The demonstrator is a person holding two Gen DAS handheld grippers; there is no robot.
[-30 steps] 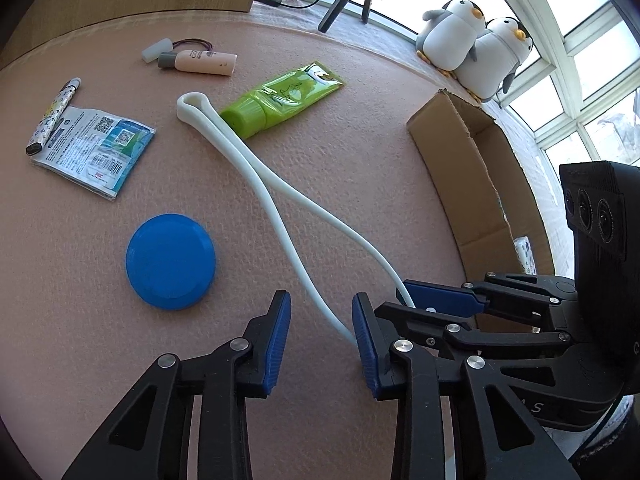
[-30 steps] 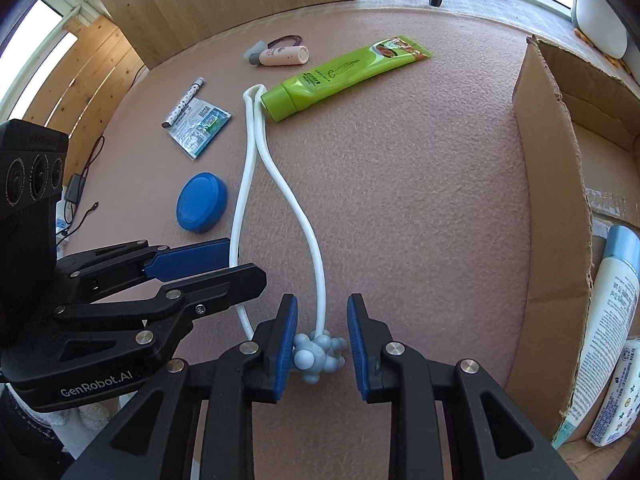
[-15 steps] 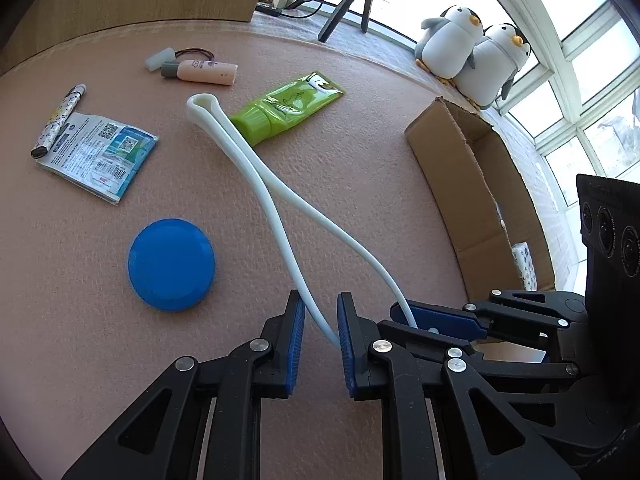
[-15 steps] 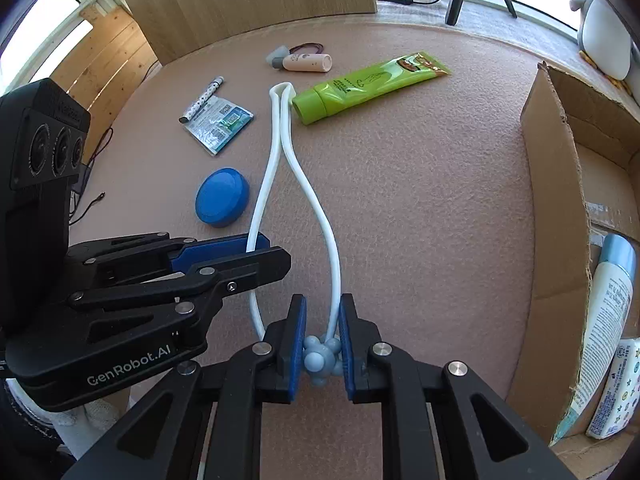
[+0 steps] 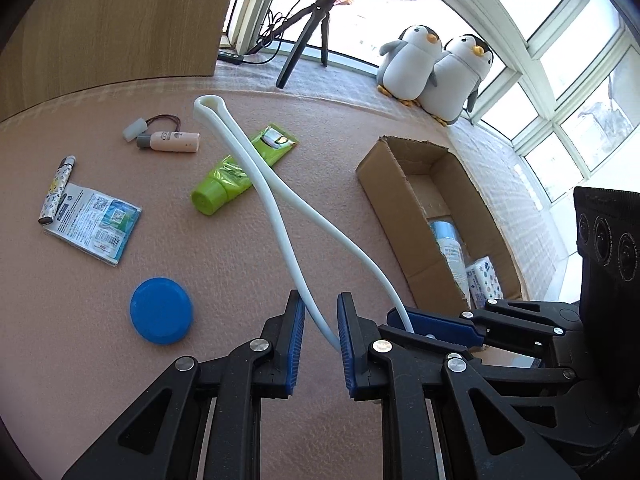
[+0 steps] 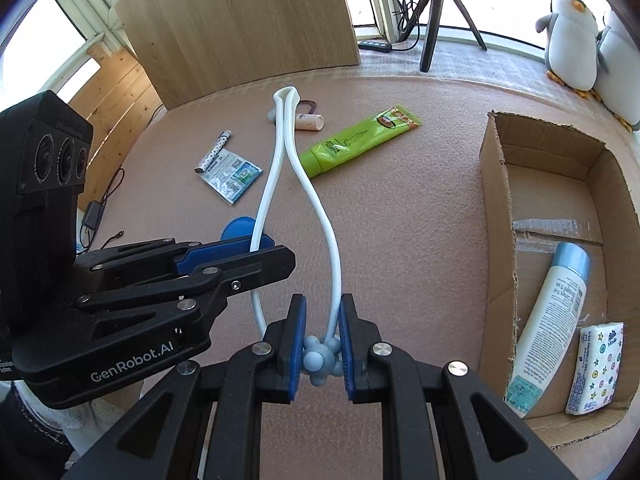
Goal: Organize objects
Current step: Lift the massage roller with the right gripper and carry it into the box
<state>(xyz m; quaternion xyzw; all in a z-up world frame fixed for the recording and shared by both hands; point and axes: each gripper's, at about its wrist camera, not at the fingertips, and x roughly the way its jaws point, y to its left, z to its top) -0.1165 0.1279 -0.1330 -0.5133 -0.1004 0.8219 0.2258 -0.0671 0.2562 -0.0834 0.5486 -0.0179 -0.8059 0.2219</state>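
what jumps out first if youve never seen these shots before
The long white looped massager stands out first, stretched up the middle of the pinkish mat with one end in each gripper: the right gripper pinches its knobby blue end, the left gripper its other arm. Next come the open cardboard box at right, holding a lotion bottle, and the two plush penguins on the windowsill.

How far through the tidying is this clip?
Early. Done: a lotion bottle and tissue pack lie in the cardboard box. In hand: both the left gripper and right gripper grip the white massager. Left: green tube, blue lid, pen, sachet, small bottle.
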